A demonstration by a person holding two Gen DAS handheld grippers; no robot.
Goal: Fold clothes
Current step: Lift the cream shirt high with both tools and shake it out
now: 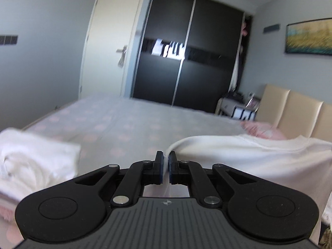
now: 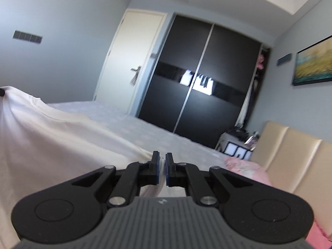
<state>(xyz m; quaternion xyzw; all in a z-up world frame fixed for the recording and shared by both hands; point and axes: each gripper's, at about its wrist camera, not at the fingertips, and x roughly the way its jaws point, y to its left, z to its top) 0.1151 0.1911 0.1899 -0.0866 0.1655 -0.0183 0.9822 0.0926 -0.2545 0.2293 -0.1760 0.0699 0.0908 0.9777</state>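
I am holding the white shirt (image 1: 259, 161) up over the bed (image 1: 128, 124), my left gripper (image 1: 166, 161) and right gripper (image 2: 162, 164) each clamping an edge of it.

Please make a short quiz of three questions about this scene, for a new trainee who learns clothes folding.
1. True or false: the left gripper is shut on the white shirt.
2. What does the right gripper pinch? A) pink pillow B) white shirt C) nothing
3. What lies on the bed at the left of the left wrist view?

Key:
1. True.
2. B.
3. A bundle of white cloth, apart from the held shirt.
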